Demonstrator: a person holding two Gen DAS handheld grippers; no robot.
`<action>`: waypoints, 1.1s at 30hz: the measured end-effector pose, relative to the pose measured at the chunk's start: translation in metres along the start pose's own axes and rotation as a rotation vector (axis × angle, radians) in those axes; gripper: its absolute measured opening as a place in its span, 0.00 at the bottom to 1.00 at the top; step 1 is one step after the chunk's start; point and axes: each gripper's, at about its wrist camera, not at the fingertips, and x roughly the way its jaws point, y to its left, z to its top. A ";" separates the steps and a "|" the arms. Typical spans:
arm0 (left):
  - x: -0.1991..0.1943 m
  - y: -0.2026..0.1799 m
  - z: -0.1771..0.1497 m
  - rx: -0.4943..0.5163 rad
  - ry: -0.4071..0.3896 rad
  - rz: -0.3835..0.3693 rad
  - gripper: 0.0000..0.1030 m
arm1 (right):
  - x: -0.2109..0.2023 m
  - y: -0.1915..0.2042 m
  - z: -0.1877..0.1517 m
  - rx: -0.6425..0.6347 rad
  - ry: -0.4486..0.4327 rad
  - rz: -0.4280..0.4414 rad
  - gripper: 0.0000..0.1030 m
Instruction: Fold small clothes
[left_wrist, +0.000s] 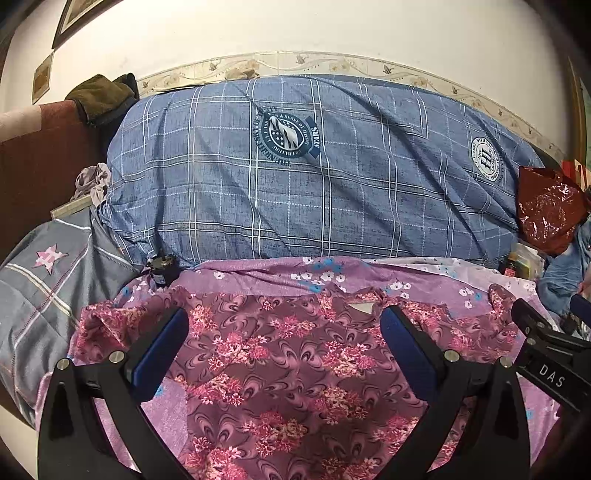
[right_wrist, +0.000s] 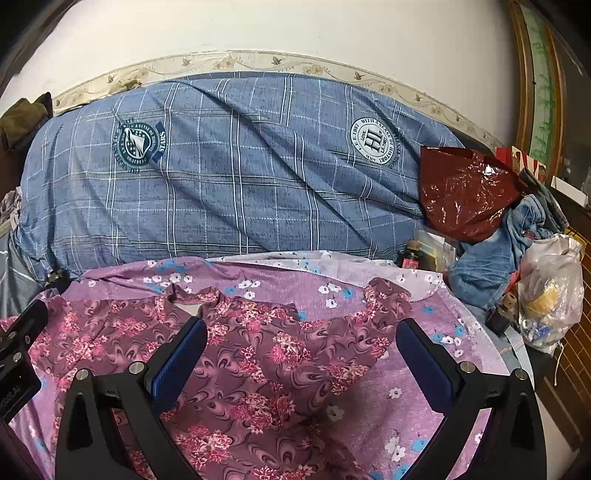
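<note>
Garment (left_wrist: 295, 354), maroon with pink floral print, lies spread flat on a purple sheet (left_wrist: 266, 271) dotted with white and blue flowers, on the near part of the bed. Its neckline (left_wrist: 364, 306) faces the far side; fabric wrinkled at the left sleeve.

Left tool (left_wrist: 284, 343): released, jaws wide apart, hanging over the garment's middle; cloth shows between the blue pads (left_wrist: 162, 354) but neither presses on it. Right tool (right_wrist: 301, 354): likewise released and wide, over the garment's right half, nothing gripped. The right tool's black body shows at the right edge of the left view.

Behind the sheet, a large blue plaid quilt (left_wrist: 314, 184) runs along the far wall. Left: grey pillow (left_wrist: 40, 291) with a pink star. Right: red plastic bag (right_wrist: 465, 192), crumpled jeans (right_wrist: 495, 254), clear bag (right_wrist: 550, 291).
</note>
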 end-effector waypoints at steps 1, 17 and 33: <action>0.001 0.001 -0.001 0.004 0.007 -0.006 1.00 | 0.001 0.002 -0.002 -0.004 -0.001 0.000 0.99; 0.016 0.019 -0.046 0.058 -0.012 -0.010 1.00 | 0.004 0.021 -0.023 -0.036 -0.011 0.038 0.99; 0.038 0.011 -0.062 0.080 0.033 -0.025 1.00 | 0.028 0.015 -0.028 -0.029 0.030 0.028 0.99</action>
